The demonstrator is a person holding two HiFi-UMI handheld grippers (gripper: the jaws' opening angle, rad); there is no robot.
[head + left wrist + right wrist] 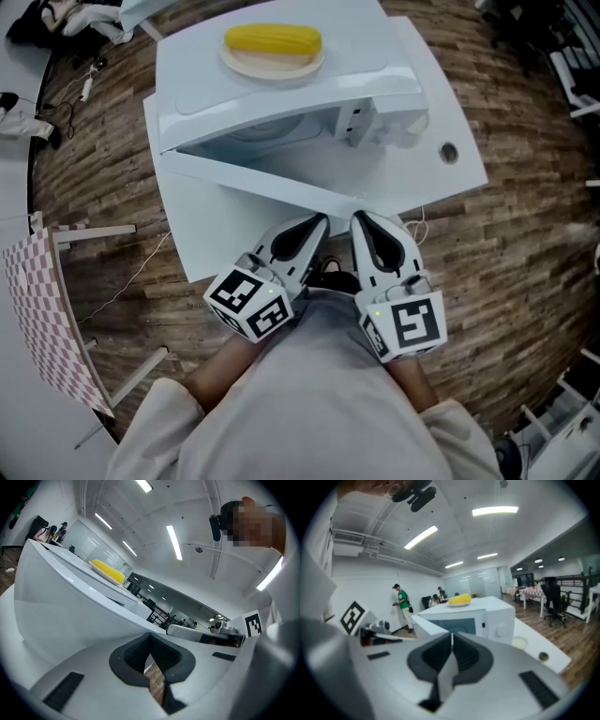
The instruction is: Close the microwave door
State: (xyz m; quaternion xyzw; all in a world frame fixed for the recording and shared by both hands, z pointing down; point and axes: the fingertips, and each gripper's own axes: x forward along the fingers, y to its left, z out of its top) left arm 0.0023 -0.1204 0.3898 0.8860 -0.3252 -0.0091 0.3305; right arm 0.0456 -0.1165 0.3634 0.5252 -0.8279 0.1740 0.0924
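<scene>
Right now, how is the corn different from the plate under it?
The corn is bright yellow, and the plate is pale tan. The corn is long and rounded, while the plate is flat and round. The corn lies on the plate, but the plate rests straight on the microwave. Both sit up on top of the microwave.

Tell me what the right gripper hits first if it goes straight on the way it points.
Most likely the open microwave door, near its free edge. The right gripper, fingers shut, points at it from close by. Depth is unclear, so I can't be sure.
</scene>
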